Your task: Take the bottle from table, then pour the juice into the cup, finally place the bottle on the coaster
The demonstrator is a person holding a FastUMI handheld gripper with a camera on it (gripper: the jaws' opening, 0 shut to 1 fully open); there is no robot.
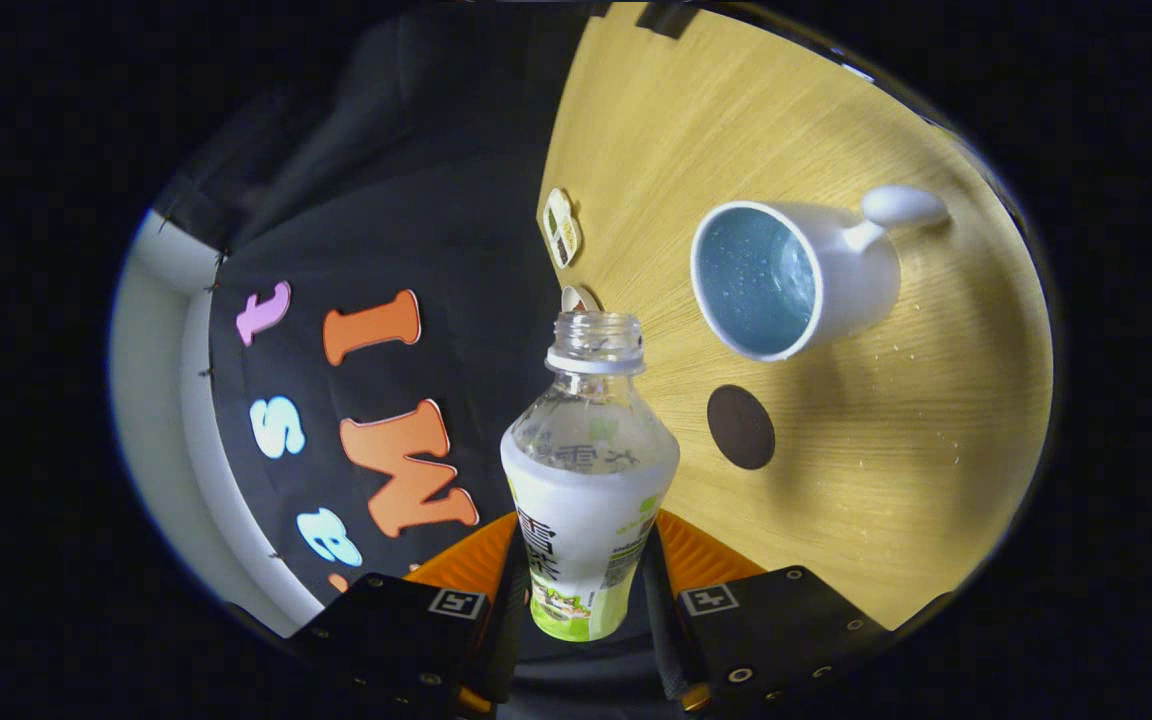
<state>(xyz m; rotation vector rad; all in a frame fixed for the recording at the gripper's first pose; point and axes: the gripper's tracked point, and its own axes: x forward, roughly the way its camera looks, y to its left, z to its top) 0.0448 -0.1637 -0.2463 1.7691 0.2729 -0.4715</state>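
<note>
Spillage is the main risk: the uncapped bottle (588,480), clamped between both fingers of the gripper (586,590), sits tilted, its mouth well short of the cup (786,280). Count: one bottle, one cup, one dark coaster (741,427) on the table (886,450).

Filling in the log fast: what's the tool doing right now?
Tool: shut on the bottle, both fingers pressing its labelled body; the bottle is uncapped and tilted, its mouth short of the cup.

gripper (586,585) clamps uncapped bottle (588,480); cup (796,275), coaster (741,427) beyond
</note>
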